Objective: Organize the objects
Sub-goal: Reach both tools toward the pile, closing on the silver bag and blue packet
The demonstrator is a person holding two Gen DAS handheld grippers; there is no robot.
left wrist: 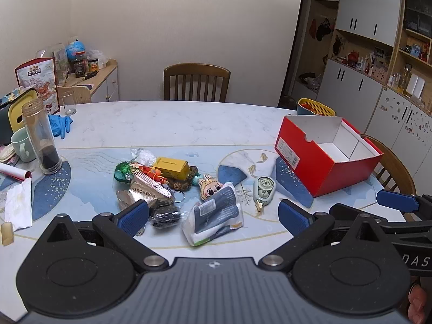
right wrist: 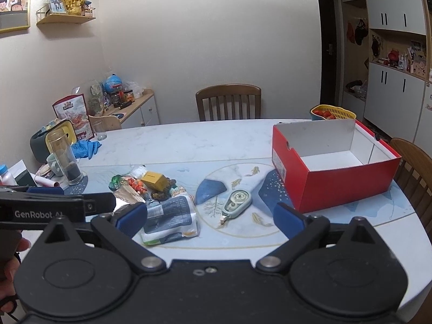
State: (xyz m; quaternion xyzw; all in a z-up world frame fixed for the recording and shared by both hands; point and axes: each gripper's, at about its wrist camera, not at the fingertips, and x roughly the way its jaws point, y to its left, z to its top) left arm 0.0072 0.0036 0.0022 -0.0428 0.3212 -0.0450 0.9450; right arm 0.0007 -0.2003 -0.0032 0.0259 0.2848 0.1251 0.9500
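Note:
A heap of small objects lies mid-table: a yellow box point(left wrist: 170, 168), a bunny keychain point(left wrist: 209, 189), a blue-white packet point(left wrist: 216, 217), a foil pouch point(left wrist: 147, 191) and a black bundle point(left wrist: 164, 216). A green correction tape point(left wrist: 264, 189) lies apart to the right. An open red shoebox point(left wrist: 332, 159) stands at the right, empty. My left gripper point(left wrist: 213, 217) is open and empty, above the packet's near side. My right gripper point(right wrist: 210, 218) is open and empty, near the packet point(right wrist: 170, 217) and the tape point(right wrist: 237, 202), left of the shoebox point(right wrist: 337, 172).
A glass jar point(left wrist: 40, 140), a mug point(left wrist: 23, 144), blue gloves point(left wrist: 60, 124) and tissue point(left wrist: 19, 208) crowd the table's left side. A yellow basket point(left wrist: 316, 106) sits behind the shoebox. Wooden chairs stand at the far side point(left wrist: 197, 82) and right point(left wrist: 391, 167).

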